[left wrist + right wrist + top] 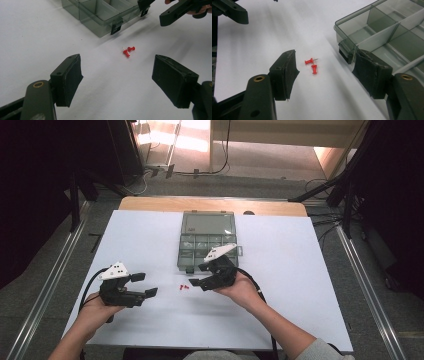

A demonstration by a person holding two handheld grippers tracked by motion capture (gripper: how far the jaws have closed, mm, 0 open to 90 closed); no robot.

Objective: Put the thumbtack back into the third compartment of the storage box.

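Two red push pins [184, 287] lie loose on the white table top, just in front of a smoky clear compartment box [181, 251]. My right gripper [199, 275] hovers to the right of the pins, open, with nothing between its pads. In the right gripper view the pins [312, 65] lie between the jaws and slightly ahead of them, with the box [352, 30] close on the right. My left gripper [145, 285] is held to the left of the pins, open and empty. In its own view the pins [128, 50] lie ahead of its jaws.
The box stands with its lid folded back flat [207, 223] and its dark front latch [116, 26] faces the pins. The visible compartments look empty. White table surface [280, 270] stretches to both sides. The table's far wooden edge [150, 202] lies behind the box.
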